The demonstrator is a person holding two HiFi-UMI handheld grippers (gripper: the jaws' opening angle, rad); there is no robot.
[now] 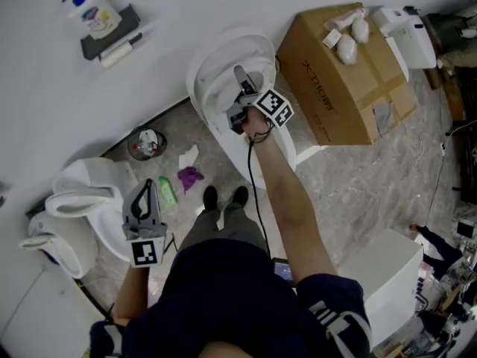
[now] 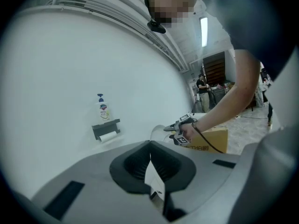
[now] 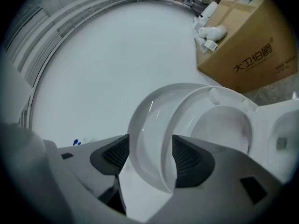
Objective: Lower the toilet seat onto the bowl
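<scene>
The white toilet point(image 1: 212, 103) stands against the wall with its seat point(image 1: 257, 54) raised upright. My right gripper point(image 1: 240, 80) reaches into it at arm's length. In the right gripper view the seat's curved rim point(image 3: 149, 125) runs between the two dark pads point(image 3: 114, 155), and both pads touch it. The seat's underside point(image 3: 212, 97) faces right, with the lid showing through its opening. My left gripper point(image 1: 147, 189) hangs low at the left, far from the toilet. It point(image 2: 150, 157) is shut with nothing in it and points at the wall.
A cardboard box point(image 1: 346, 73) stands right of the toilet. A small trash bin point(image 1: 146, 143), a purple rag point(image 1: 189, 176) and a green bottle point(image 1: 167, 192) lie on the floor. Another white fixture point(image 1: 82, 192) sits at the left. A soap bottle point(image 1: 93, 10) stands on a wall shelf.
</scene>
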